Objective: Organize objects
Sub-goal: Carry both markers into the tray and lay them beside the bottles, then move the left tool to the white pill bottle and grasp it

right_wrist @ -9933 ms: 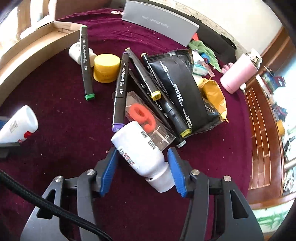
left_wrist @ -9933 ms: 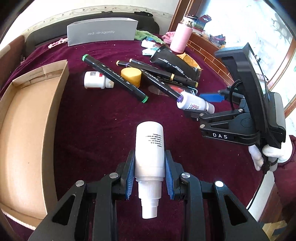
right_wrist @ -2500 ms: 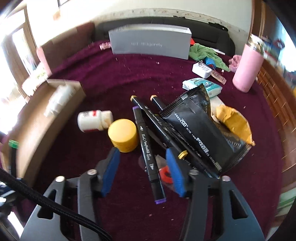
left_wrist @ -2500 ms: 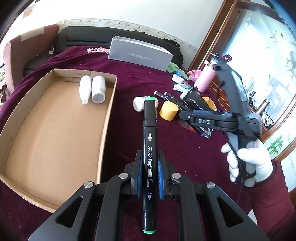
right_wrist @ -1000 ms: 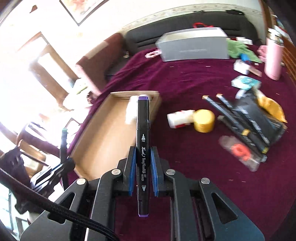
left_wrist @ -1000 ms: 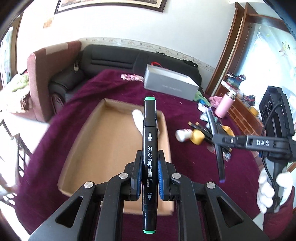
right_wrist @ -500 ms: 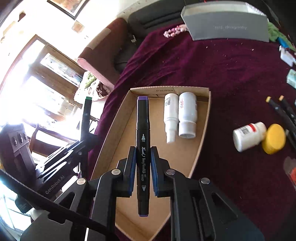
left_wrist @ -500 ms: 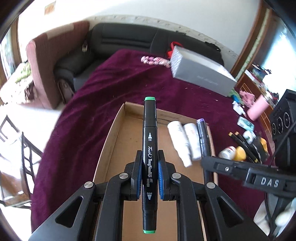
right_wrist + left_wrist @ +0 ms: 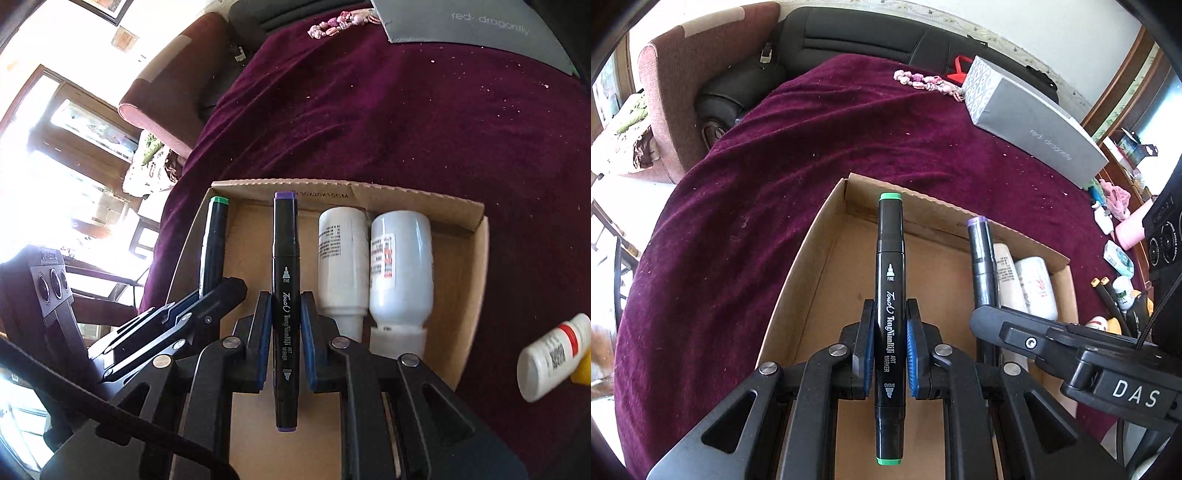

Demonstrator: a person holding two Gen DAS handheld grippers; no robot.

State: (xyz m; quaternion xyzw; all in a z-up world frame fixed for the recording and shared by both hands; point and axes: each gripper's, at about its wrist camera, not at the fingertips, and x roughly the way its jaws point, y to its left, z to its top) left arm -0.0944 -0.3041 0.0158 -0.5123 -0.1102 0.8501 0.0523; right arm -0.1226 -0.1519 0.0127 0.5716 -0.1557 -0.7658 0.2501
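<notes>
My left gripper [image 9: 890, 350] is shut on a black marker with green caps [image 9: 890, 280], held lengthwise over the left side of the open cardboard box [image 9: 812, 258]. My right gripper [image 9: 283, 339] is shut on a black marker with purple caps [image 9: 285, 258], just beside the left one, over the middle of the box [image 9: 469, 258]. Two white bottles [image 9: 343, 258] [image 9: 400, 266] lie side by side in the box's far right corner, right of the purple marker. Each gripper shows in the other's view: the right gripper [image 9: 988, 321] and the left gripper [image 9: 218, 291].
The box sits on a dark red cloth [image 9: 775, 147]. A grey carton [image 9: 1034, 129] lies at the far side. To the right of the box are a small white pill bottle [image 9: 550, 362], a yellow lid [image 9: 583, 373], more markers [image 9: 1108, 299] and a pink flask [image 9: 1130, 229].
Both grippers have come down and closer over the box with their markers; the box and the two bottles now fill more of each view.
</notes>
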